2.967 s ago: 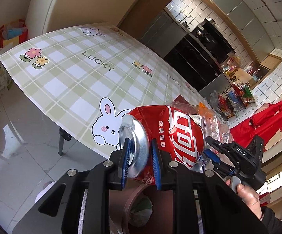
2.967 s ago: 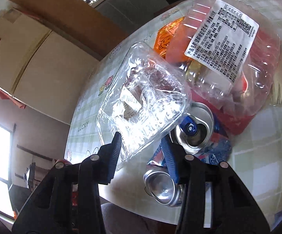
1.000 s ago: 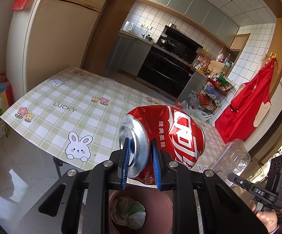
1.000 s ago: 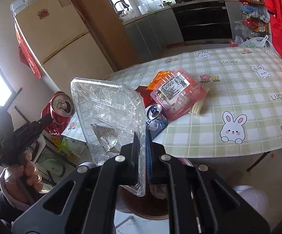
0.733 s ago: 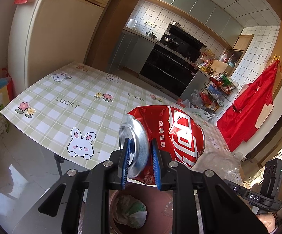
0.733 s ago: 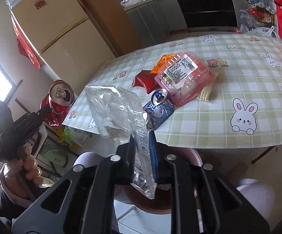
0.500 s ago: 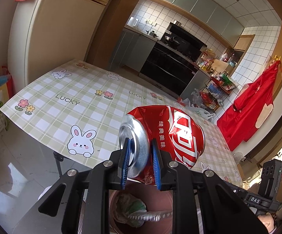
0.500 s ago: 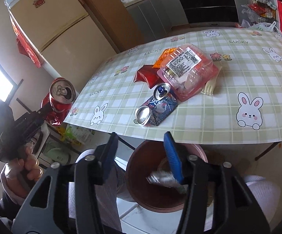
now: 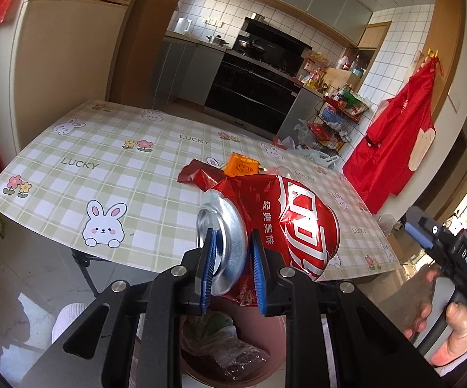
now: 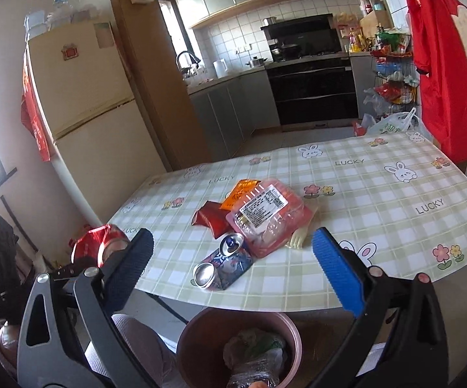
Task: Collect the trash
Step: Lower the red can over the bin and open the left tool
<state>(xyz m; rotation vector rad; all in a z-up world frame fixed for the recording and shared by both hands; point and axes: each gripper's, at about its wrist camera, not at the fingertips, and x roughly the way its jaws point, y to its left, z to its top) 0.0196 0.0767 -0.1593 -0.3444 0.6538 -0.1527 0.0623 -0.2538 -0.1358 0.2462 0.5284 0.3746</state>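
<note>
With some trash lying in the bin (image 10: 201, 333), the left gripper (image 9: 231, 271) is pinching a can (image 9: 275, 226) while the right gripper (image 10: 233, 258) is hanging spread above litter on the surface (image 10: 378, 226).

A crushed red can (image 9: 285, 226) hangs on its side above the brown bin (image 10: 201, 329), which holds crumpled plastic. On the table's near edge lie a dented blue can (image 10: 223, 266), a pink labelled tray (image 10: 265, 215), and red and orange wrappers (image 10: 210, 218) behind.

We're in a home kitchen here: fridge (image 10: 84, 97), tiled wall (image 9: 298, 16), black oven (image 10: 311, 93), red apron (image 9: 395, 135), bunny-print bench (image 10: 378, 194).
</note>
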